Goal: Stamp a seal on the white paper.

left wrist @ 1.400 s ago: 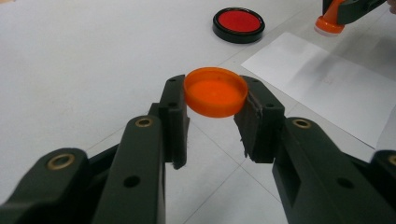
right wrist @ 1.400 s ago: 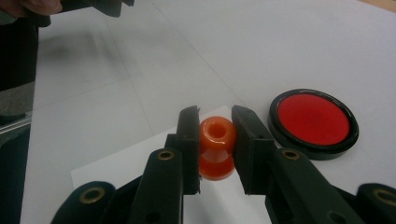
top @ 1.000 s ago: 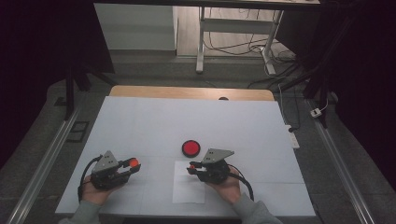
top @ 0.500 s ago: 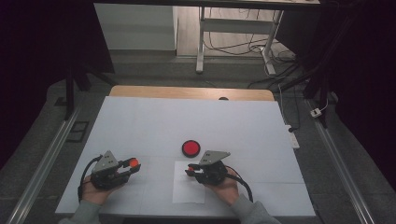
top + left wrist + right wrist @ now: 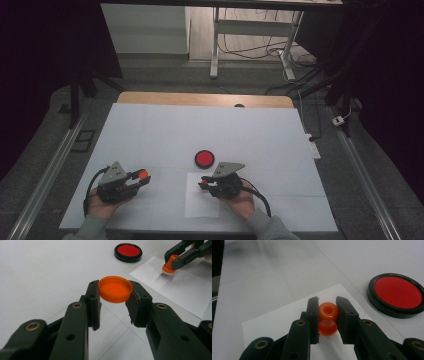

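Two grippers worked low over the white table [image 5: 150,130], near its front edge. Ahead of both sets of jaws the tabletop lay bare out to the wooden strip at the far edge, with open room to either side.

The left gripper [image 5: 115,292] had its jaws clamped on an orange cap [image 5: 115,289], held level between the pads with its hollow side up, off the surface. In the high view the cap [image 5: 143,174] showed at the jaw tips, pointing toward the right gripper [image 5: 204,183].

The right gripper [image 5: 327,312] was closed on an orange stamp [image 5: 328,318], gripped by its narrow waist, upright, its base down on the white paper sheet [image 5: 284,322]. From the left gripper view the stamp [image 5: 169,263] touched the sheet [image 5: 180,285].

Against the earlier frames, the right gripper had shifted only slightly over the sheet; the left had stayed put, both grips unchanged.

One container: a black-rimmed round ink pad [image 5: 397,294], open, its red pad exposed, standing just beyond the right jaws and off the paper's far corner.
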